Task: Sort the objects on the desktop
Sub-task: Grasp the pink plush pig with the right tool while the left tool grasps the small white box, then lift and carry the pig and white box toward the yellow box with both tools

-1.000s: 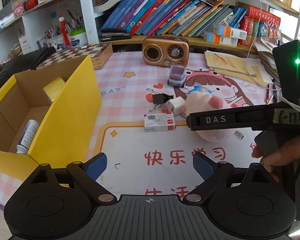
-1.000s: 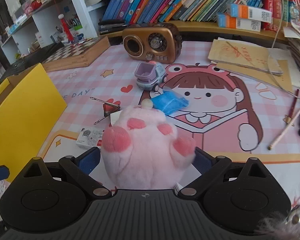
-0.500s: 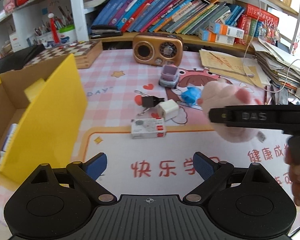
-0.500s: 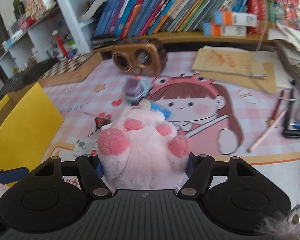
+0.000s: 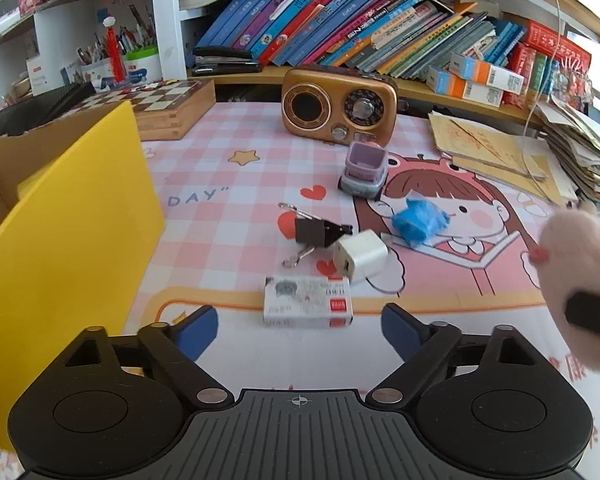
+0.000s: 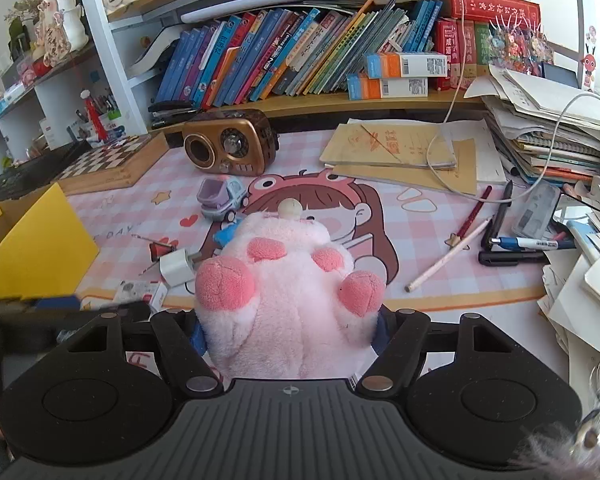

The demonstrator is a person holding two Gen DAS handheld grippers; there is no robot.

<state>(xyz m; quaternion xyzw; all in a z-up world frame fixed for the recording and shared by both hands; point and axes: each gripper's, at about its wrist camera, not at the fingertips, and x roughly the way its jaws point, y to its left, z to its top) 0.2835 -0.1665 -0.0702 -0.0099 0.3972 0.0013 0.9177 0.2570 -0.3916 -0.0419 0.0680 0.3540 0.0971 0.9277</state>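
Note:
My right gripper (image 6: 288, 332) is shut on a pink plush toy (image 6: 288, 280) and holds it above the mat, paws up. In the left wrist view the plush (image 5: 572, 264) hangs at the right edge. My left gripper (image 5: 300, 332) is low over the mat, its jaws closing. A white staple box (image 5: 308, 306) lies between its blue fingertips, and the pads do not touch it. Just beyond lie a white charger cube (image 5: 360, 258), a black binder clip (image 5: 316, 232), a crumpled blue wrapper (image 5: 418, 222) and a purple toy truck (image 5: 362, 176).
A yellow cardboard box (image 5: 60, 248) stands open at the left. A gold radio (image 5: 338, 110) and a chessboard case (image 5: 164, 104) sit at the back under the bookshelf. Pencils and pens (image 6: 448, 256) and stacked papers (image 6: 540, 132) crowd the right side.
My right gripper closed on the plush and lifted it off the mat, carrying it rightward. My left gripper moved forward and down, so the staple box now sits between its fingertips.

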